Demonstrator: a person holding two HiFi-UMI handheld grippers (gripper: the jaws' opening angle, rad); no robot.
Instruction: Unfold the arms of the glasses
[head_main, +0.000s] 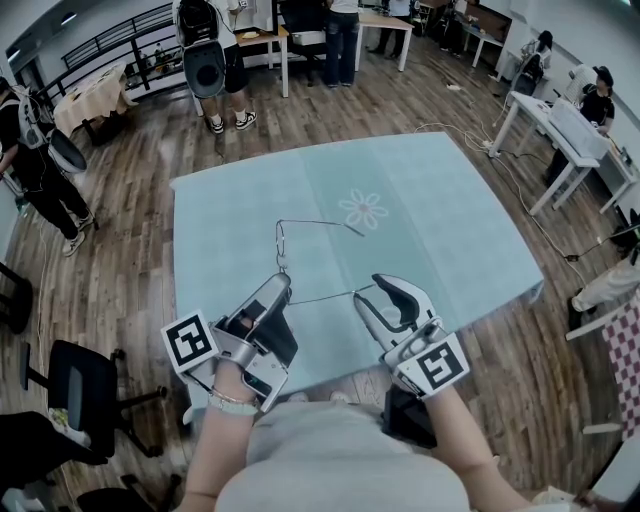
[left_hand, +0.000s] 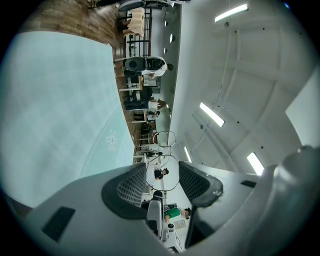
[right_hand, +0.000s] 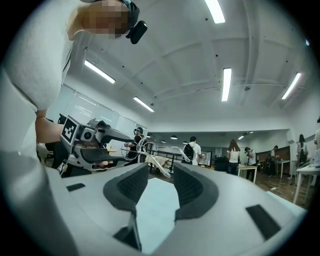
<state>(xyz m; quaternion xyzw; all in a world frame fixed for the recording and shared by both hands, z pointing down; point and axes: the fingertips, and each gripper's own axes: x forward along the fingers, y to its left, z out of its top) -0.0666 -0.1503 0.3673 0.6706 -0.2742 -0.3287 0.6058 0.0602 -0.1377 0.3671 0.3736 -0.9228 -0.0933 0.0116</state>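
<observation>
Thin wire-framed glasses (head_main: 282, 243) hang in the air over the teal-clothed table (head_main: 450, 230). My left gripper (head_main: 283, 283) is shut on them at one lens; in the left gripper view that lens's rim (left_hand: 162, 172) spans the gap between the two pads. One arm (head_main: 320, 222) sticks out to the right, unfolded. The other arm (head_main: 325, 296) runs toward my right gripper (head_main: 370, 292), which stands open. In the right gripper view this arm's tip (right_hand: 162, 167) lies just ahead of the parted jaws, with no pad touching it.
A flower print (head_main: 363, 209) marks the cloth's middle. A black office chair (head_main: 75, 375) stands at the near left. People stand beyond the table's far side (head_main: 215, 60), and white desks (head_main: 560, 130) and floor cables are at the right.
</observation>
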